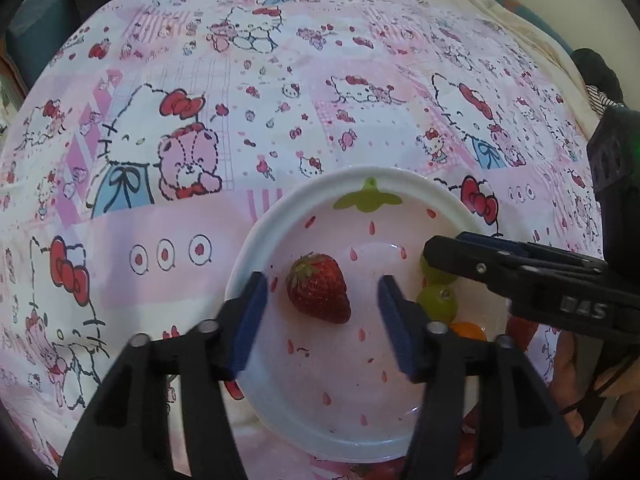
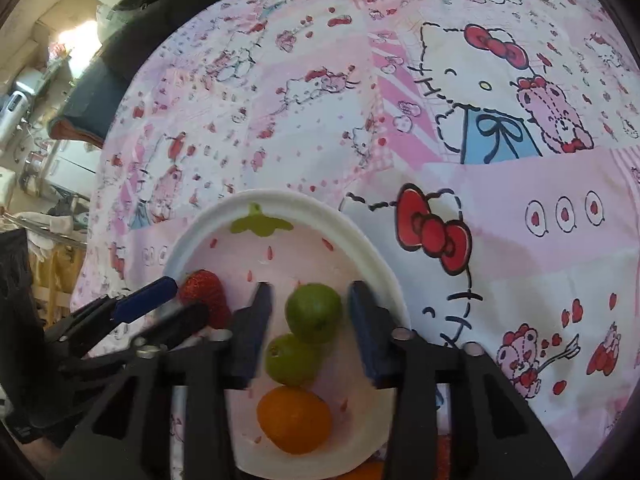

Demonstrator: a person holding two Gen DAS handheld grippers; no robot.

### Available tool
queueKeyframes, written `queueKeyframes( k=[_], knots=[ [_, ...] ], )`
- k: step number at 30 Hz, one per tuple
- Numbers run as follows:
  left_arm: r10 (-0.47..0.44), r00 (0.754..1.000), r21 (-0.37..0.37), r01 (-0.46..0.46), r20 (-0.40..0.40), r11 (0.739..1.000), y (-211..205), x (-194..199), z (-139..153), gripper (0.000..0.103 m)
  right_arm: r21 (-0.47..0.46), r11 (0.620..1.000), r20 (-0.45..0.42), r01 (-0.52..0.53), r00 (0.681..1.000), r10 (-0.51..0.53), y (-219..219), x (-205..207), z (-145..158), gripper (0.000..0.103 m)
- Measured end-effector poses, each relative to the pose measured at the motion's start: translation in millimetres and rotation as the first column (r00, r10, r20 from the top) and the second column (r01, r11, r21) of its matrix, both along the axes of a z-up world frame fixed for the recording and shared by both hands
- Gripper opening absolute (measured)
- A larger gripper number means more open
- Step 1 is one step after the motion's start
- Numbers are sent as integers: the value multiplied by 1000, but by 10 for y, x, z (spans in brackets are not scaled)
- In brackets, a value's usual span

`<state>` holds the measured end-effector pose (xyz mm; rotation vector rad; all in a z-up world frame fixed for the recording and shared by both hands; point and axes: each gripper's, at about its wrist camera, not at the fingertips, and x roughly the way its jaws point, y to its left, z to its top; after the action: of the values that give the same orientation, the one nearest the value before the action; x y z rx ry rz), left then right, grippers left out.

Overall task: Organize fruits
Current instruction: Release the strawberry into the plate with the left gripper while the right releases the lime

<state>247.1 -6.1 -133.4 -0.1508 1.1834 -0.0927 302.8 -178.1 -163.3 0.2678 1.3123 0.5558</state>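
Pink-and-white printed cloth (image 1: pixel 280 120) covers the work surface; a white-rimmed plate (image 1: pixel 256 236) with a strawberry motif sits on it.

Left side: left gripper (image 1: pixel 320 300) hovers over the plate, jaws wide apart and holding nothing. The strawberry (image 1: pixel 320 288) lies on the plate floor between the blue pads (image 1: pixel 250 320), touching neither. Its long axis runs diagonally in the left wrist view, with the leafy cap toward upper left and the tip toward lower right.

Right side: right gripper (image 2: pixel 310 320) also stands open and empty. Between its fingers sit two green fruits, the far green fruit (image 2: pixel 314 312) and the near green fruit (image 2: pixel 292 360), touching each other. An orange fruit (image 2: pixel 294 418) lies just nearer the camera. All three form a rough line along the plate's right half.

Progress, judged: four fruits are already on the plate. Red shapes show past the plate's near edge in both views, too cropped to identify, so I cannot tell whether more fruit is left to sort.
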Motion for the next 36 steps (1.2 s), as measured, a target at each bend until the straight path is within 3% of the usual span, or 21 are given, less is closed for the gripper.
queueKeyframes(
  k=[2,13,17,22,23,26,29,36],
  knots=[
    [1,1000,7,-1,9,1000,5,-1,23,60,17,1000,10,2,1000,-2,-1,-4,50,66],
    [28,999,27,-29,39,999,81,-59,155,60,30,997,65,66,996,-68,-231,-28,365,66],
    [67,992,66,-74,105,995,128,-150,301,60,21,997,92,71,993,-73,-271,-146,489,66],
    [98,979,18,-102,179,995,203,-326,499,60,-3,999,142,53,989,-52,-277,-331,693,74],
    [103,975,20,-109,194,994,215,-371,545,61,-9,999,156,52,986,-50,-288,-363,731,77],
    [119,966,14,-126,231,992,251,-486,675,80,-13,998,188,59,981,-56,-322,-484,839,80],
    [130,956,10,-138,264,990,286,-593,804,87,-8,997,213,71,975,-67,-373,-634,940,83],
    [134,942,59,-159,307,985,279,-890,965,87,13,992,260,126,958,-125,-539,-977,1137,88]
  ],
)
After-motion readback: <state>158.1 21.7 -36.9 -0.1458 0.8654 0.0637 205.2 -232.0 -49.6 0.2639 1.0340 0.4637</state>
